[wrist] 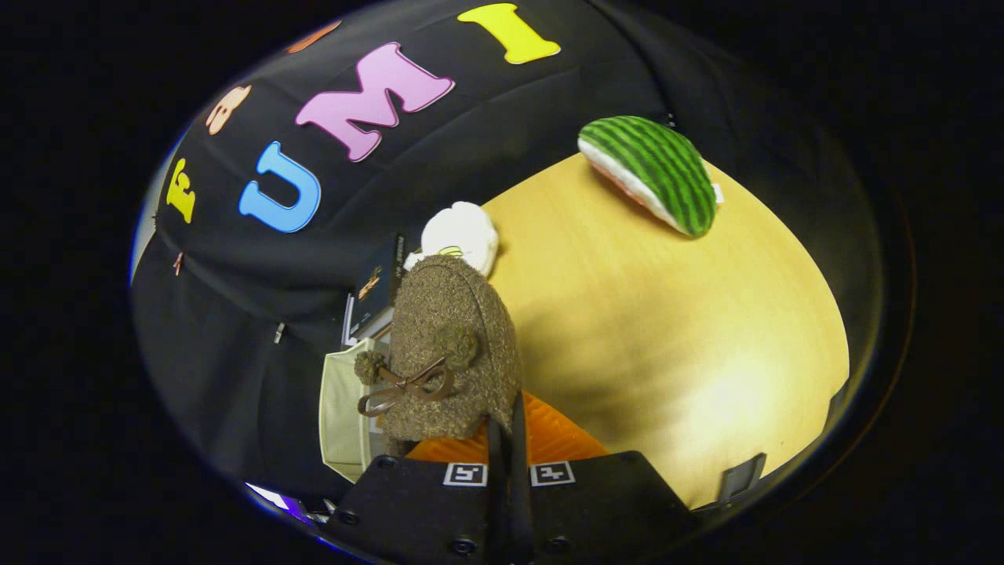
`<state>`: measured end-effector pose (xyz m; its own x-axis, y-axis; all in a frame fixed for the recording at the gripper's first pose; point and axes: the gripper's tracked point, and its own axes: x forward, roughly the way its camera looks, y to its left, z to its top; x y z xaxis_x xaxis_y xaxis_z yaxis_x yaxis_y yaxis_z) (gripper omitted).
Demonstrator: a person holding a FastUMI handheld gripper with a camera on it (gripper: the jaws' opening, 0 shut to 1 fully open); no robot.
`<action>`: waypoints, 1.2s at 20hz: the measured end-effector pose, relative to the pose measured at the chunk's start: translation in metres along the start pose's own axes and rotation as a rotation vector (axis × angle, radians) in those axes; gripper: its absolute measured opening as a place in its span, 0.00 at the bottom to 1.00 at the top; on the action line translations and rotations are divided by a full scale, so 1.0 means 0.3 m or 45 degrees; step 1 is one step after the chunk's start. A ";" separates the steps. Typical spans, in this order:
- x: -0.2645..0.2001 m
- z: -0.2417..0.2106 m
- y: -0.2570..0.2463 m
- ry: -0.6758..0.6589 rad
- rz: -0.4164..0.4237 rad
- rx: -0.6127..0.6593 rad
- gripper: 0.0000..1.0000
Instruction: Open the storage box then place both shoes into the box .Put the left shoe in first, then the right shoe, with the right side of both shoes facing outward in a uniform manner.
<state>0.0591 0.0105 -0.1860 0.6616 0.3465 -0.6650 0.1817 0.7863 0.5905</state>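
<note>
A brown fuzzy shoe with a brown bow and two pom-poms hangs in the air, held by its rim. My gripper is shut on that rim, its fingers almost together. The shoe stands just ahead of the fingers and hides part of what lies beyond. Beside and below the shoe is a pale cream storage box, of which I see one wall and an edge. I cannot tell whether its lid is open. I cannot tell whether this is the left or the right shoe.
A light wooden table spreads beyond the fingers. A watermelon-slice plush lies at its far side. A white plush toy sits just past the shoe. Dark flat items stand by the box, against the black cloth wall.
</note>
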 end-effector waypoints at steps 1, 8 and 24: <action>0.002 -0.021 0.056 -0.003 0.011 -0.011 0.06; 0.043 -0.134 0.438 -0.004 0.102 0.080 0.05; 0.326 -0.351 0.585 -0.054 -0.157 -0.043 0.09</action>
<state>0.0791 0.2362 -0.1954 0.6663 0.2247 -0.7111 0.2396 0.8384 0.4895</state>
